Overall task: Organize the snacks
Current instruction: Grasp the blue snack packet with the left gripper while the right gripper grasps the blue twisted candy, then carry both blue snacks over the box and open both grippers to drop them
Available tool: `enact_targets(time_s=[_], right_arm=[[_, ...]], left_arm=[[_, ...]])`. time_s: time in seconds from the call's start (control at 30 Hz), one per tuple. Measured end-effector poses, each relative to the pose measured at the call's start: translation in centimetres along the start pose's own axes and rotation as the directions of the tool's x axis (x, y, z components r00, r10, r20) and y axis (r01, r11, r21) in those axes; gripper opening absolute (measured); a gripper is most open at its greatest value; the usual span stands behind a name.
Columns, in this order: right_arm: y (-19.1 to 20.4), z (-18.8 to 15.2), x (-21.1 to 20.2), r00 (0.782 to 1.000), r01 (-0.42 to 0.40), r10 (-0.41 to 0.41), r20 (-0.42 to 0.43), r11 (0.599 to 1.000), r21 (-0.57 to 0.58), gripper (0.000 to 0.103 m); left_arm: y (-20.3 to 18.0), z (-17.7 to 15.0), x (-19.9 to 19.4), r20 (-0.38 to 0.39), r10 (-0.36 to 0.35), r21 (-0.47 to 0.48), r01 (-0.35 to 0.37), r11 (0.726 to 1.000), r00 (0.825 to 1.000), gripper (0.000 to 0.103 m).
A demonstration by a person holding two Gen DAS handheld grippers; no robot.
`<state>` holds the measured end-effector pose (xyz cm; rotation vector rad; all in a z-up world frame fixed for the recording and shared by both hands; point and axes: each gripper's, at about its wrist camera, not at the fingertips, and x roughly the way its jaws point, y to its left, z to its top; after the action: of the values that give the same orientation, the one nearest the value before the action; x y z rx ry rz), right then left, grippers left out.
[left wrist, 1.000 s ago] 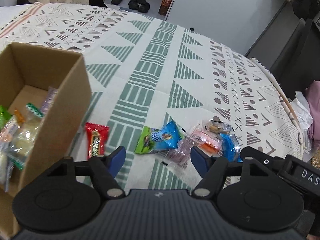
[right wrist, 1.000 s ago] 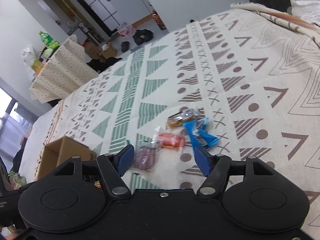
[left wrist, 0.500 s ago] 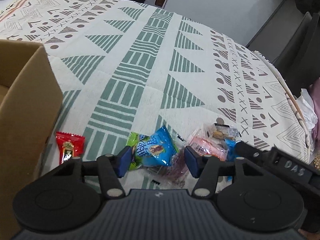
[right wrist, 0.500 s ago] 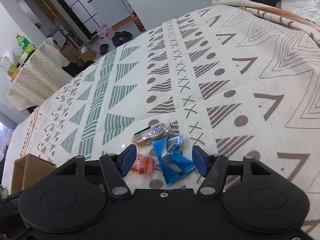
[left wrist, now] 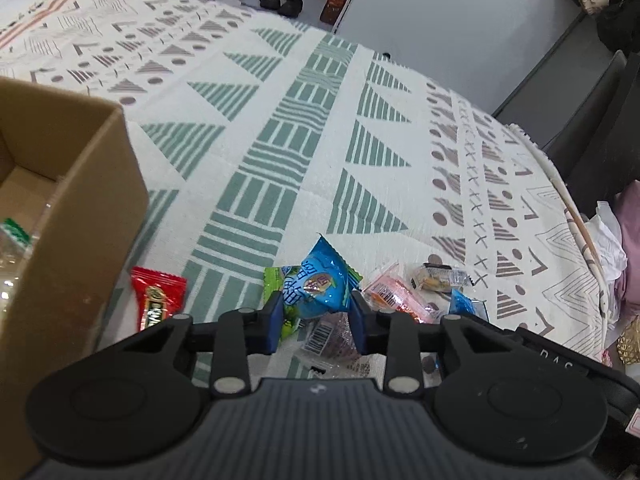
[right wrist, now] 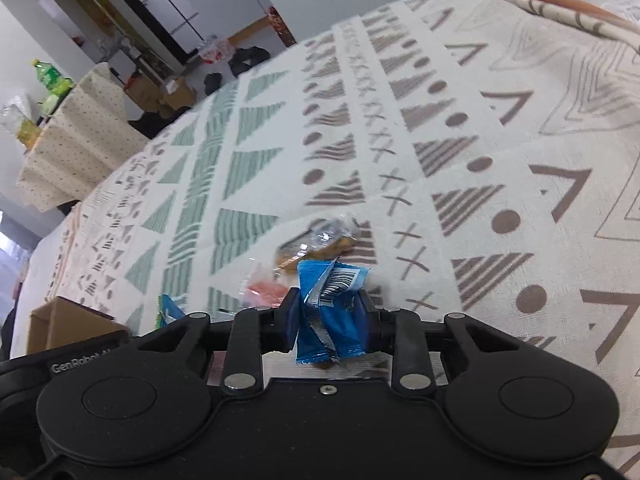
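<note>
1. The left hand-held gripper has just been closing, and its pads now pinch a blue-and-green bag from both sides. The bag lies on the patterned cloth that covers the table.
2. The right hand-held gripper has just been closing too, and it now squeezes a blue pack with a barcode on it. The pack is crumpled between the pads.
3. The box stands at the left, close to the left gripper. Some snacks are already inside. In the right view the box is well off to the left.
4. More snacks lie loose on the cloth: a red bar just beside the box, a pink pack, a clear cookie pack and a purple pack under the left gripper.
5. What could go wrong: the bags are slick and puffy, so one could slip out on the way up.
6. The purple pack sits right under the blue-and-green bag and could get dragged along.
7. The two grippers are close together, so they could bump on the way to the box.
8. A hard squeeze could crush the snack inside.
</note>
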<state>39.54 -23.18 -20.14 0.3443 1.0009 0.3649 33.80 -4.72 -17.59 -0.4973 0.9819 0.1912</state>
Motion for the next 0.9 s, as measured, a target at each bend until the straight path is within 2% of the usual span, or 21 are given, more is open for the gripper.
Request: enact_targets(time_s=[0.4,0.9], right_arm=[[2.8,-0.3,-2.3,0.996,-0.082,0.084,0.037,0.995,-0.051,0.027],[6.9,-0.8,-4.8,0.98,-0.163,0.173,0.095,0.981,-0.105,0.027]], left_arm=[[0.6,-0.2,-5.1,0.076,0.016,0.004,-0.016,1.0,0.997,0.033],[2.4,-0.1,-10.7,0.156,0.05,-0.009,-0.049,0.999,0.987,0.033]])
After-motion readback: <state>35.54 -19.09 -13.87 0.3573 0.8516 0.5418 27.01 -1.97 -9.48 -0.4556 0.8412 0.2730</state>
